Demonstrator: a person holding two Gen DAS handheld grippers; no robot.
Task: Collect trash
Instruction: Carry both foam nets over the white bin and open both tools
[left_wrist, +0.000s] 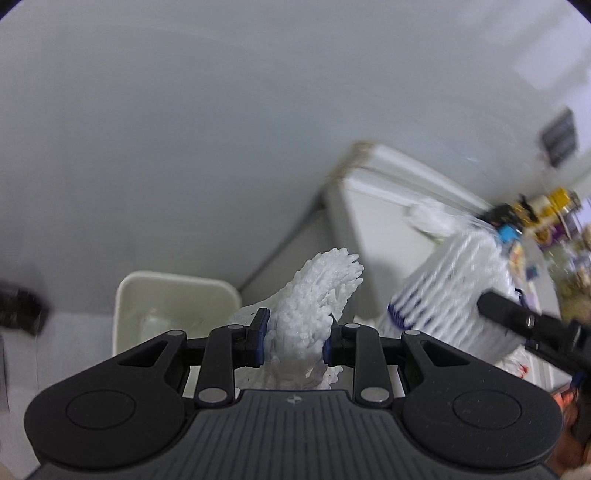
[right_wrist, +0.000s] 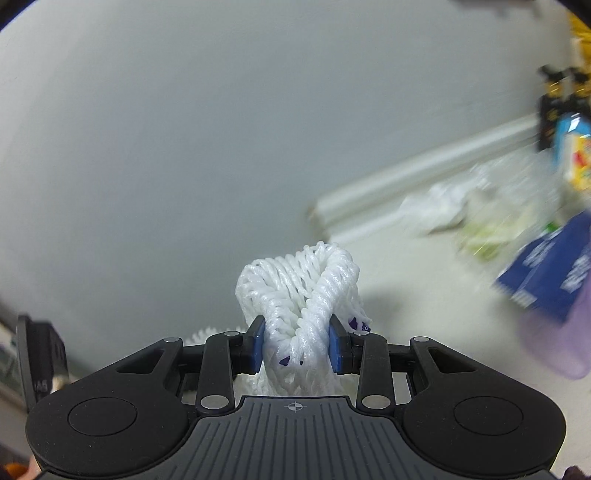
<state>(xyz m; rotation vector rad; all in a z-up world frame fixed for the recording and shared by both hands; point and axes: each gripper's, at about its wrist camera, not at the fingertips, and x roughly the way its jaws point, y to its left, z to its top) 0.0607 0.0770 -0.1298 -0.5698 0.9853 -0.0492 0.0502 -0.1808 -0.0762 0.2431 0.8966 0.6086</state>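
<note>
My left gripper (left_wrist: 295, 341) is shut on a white foam fruit net (left_wrist: 317, 291) that sticks up between its blue pads. A cream waste bin (left_wrist: 173, 295) stands on the floor just beyond and left of it, with something pale inside. My right gripper (right_wrist: 297, 349) is shut on a second white foam net (right_wrist: 306, 291) with small purple marks. In the left wrist view that second net (left_wrist: 454, 295) and the right gripper's black body (left_wrist: 524, 325) show blurred at the right, over the white table (left_wrist: 373, 206).
A plain grey wall fills both views. In the right wrist view, the white table (right_wrist: 406, 295) carries crumpled white plastic (right_wrist: 439, 210), greenish wrappers (right_wrist: 491, 232), a blue box (right_wrist: 550, 280), a purple container (right_wrist: 569, 343) and bottles (right_wrist: 561, 107). A dark object (left_wrist: 18, 306) lies at the left.
</note>
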